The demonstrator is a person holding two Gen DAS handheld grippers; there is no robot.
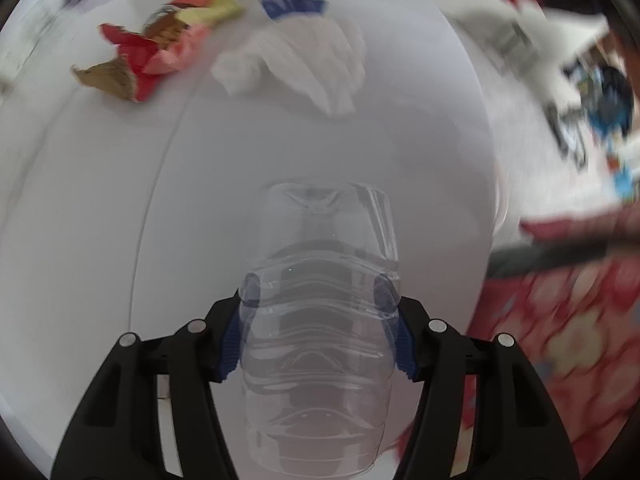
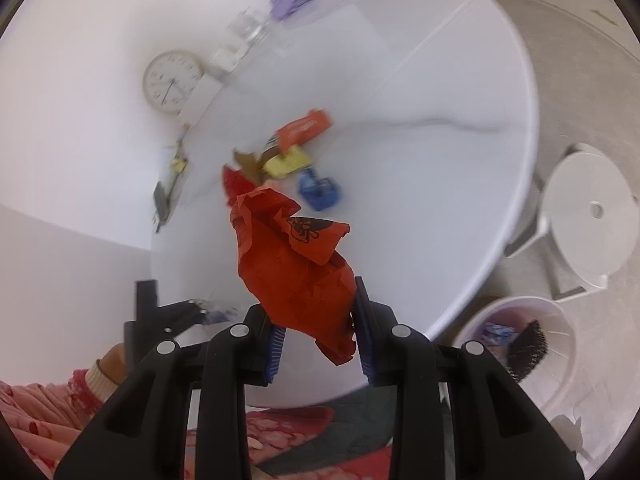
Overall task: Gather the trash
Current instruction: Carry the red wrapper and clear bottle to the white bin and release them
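Clear ribbed plastic bottle (image 1: 320, 300) sat clamped between blue pads of left gripper (image 1: 320, 312) over round white table (image 1: 120, 200)
Right gripper (image 2: 318, 340) was pinched shut on crumpled red paper wrapper (image 2: 296, 272); red-and-brown snack wrappers (image 1: 148, 56), white tissue (image 1: 300, 64) lay on table; white bin (image 2: 560, 344) stood on floor beside table

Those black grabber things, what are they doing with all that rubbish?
A person is clearing trash off a white table. The left gripper is clamped around a clear plastic bottle. The right gripper holds a crumpled red wrapper. More wrappers lie on the table, and a white bin waits on the floor.
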